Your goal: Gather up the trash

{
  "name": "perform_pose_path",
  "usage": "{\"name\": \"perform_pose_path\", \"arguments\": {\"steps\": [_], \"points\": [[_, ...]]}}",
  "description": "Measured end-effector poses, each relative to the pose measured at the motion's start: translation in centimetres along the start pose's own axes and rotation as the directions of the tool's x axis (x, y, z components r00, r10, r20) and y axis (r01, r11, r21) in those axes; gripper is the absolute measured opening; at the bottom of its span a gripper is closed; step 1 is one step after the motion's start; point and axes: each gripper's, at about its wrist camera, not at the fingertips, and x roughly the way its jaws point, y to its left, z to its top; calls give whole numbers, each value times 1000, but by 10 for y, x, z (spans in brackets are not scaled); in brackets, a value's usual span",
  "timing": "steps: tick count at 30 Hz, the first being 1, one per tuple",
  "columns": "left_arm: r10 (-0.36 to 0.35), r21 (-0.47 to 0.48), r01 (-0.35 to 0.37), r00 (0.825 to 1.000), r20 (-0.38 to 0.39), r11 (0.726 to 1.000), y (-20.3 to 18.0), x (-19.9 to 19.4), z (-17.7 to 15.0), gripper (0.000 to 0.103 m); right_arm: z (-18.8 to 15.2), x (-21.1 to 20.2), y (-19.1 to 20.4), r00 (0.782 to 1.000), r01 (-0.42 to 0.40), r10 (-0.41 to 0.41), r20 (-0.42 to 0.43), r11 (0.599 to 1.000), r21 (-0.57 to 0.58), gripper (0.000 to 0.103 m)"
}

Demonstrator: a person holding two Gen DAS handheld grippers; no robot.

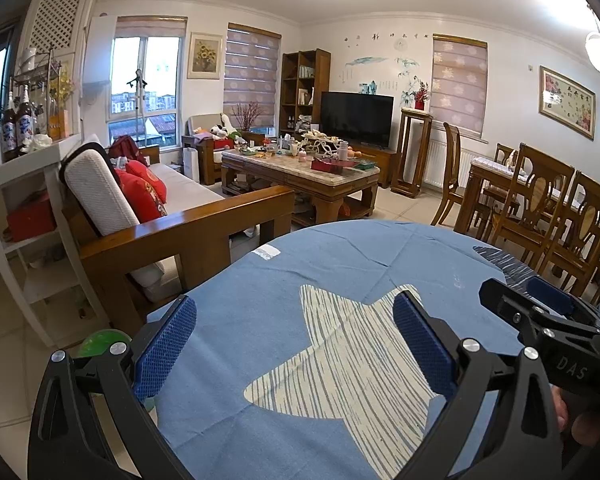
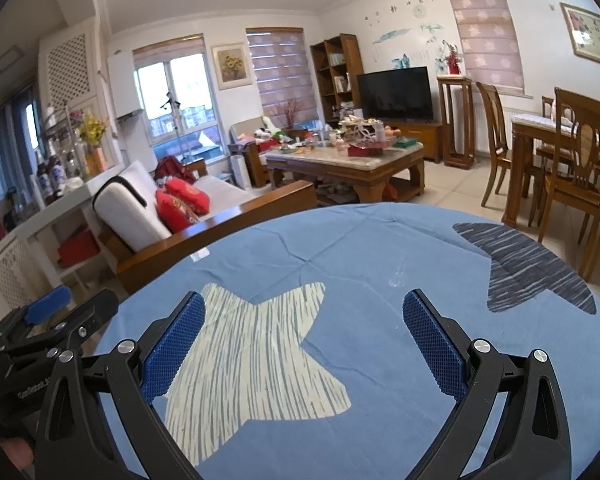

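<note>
Both tools hang over a round counter [image 1: 340,256] covered with a blue cloth that carries star shapes. The left tool [image 1: 296,340] has its two blue pads wide apart and nothing is between them; under it lies the pale striped star [image 1: 340,352] of the cloth. The right tool [image 2: 304,340] is also wide open and holds nothing; the same pale star is below its left pad, and a dark striped star [image 2: 536,276] is to the far right of it on the cloth. The two tools are side by side: in the left wrist view the right tool shows at the right edge, and in the right wrist view the left tool shows at the left edge. I cannot find any trash on the blue cloth in either view; only a small pale mark [image 2: 396,276] is seen on it, and I cannot tell what it is. Beyond the counter, to the far left, stands a wooden sofa [image 1: 188,220] with red cushions [image 1: 144,192]. Farther away is a low coffee table [image 1: 300,176] crowded with many small things, too small to name. Behind it a dark television [image 1: 356,118] stands against the wall. To the right are wooden dining chairs [image 1: 540,200] around a dining table.
</note>
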Motion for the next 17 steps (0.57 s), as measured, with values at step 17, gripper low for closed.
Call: {"name": "perform_pose_path", "arguments": {"steps": [17], "points": [[-10,0,10,1000,1,1000,3,4,5,98,1,0,-2,1000,-2,2,-1,1000,3,98]]}}
